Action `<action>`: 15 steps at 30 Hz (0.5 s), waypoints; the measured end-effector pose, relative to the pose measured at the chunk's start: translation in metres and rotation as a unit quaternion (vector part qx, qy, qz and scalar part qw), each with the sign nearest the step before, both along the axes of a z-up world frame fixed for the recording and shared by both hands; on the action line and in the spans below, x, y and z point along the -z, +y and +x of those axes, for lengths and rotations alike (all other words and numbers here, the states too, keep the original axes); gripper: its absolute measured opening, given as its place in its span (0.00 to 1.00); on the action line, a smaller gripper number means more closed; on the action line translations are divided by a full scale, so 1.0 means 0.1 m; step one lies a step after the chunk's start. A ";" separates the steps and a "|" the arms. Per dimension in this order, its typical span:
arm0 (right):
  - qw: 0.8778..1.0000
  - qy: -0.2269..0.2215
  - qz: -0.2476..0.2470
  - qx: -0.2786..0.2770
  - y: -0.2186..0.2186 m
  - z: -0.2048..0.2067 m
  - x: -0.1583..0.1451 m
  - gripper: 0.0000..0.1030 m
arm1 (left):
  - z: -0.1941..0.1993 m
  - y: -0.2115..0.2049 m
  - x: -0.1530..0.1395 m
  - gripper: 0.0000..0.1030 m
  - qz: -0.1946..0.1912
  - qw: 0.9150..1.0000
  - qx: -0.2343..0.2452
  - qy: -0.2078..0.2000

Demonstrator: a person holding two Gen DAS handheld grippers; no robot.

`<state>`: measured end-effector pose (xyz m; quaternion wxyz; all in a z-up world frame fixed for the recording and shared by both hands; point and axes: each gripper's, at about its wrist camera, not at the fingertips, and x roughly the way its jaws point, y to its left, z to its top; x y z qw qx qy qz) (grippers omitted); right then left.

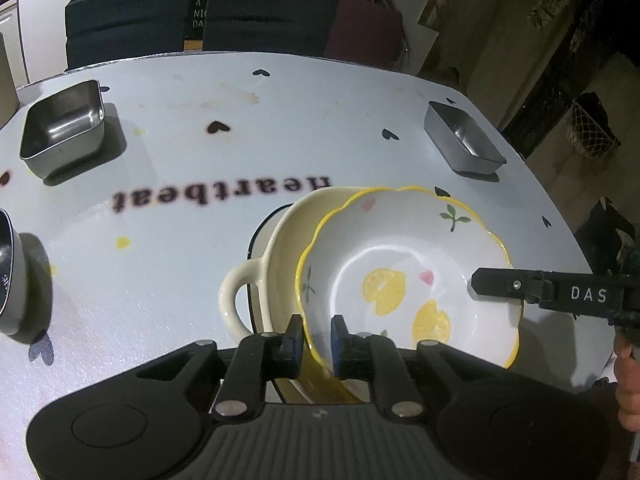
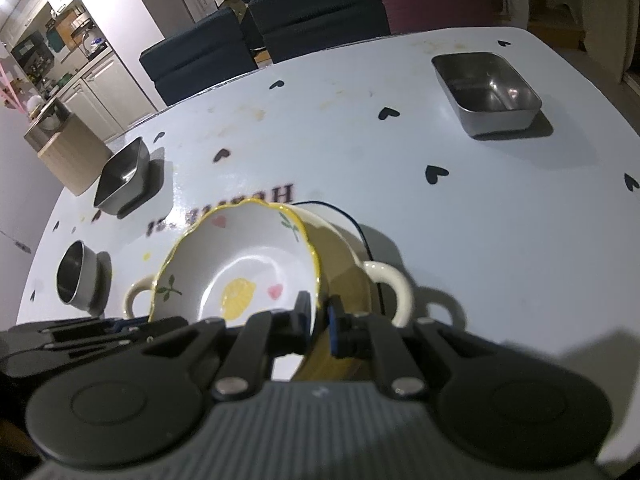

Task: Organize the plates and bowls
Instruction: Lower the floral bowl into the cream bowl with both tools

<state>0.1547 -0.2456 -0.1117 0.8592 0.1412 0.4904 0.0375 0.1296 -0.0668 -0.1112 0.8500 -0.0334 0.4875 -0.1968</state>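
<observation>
Both grippers sit on the rim of the lemon-print bowl (image 1: 404, 276), which is nested, tilted, in a cream two-handled dish (image 1: 256, 280) on the worktop (image 1: 200, 240).

Left gripper (image 1: 317, 340): fingers straddle the near rim with a visible gap, not pinching.

Right gripper (image 2: 319, 320): fingers clamped on the opposite rim.

Risk: with one side loose, the glossy bowl could pivot on the single grip and slip, knocking or chipping the dish beneath.

Bowl: white, scalloped yellow edge, lemons, pink hearts, green sprigs.
</observation>
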 end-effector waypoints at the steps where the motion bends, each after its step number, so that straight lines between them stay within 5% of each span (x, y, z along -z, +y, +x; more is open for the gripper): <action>1: 1.000 0.001 -0.001 -0.001 0.01 0.01 0.00 0.11 | 0.00 0.00 0.01 0.15 0.000 1.000 0.000 0.004; 15: 1.000 0.008 -0.005 0.001 0.02 0.03 0.01 0.09 | 0.01 0.02 0.00 0.16 -0.004 1.000 -0.005 0.005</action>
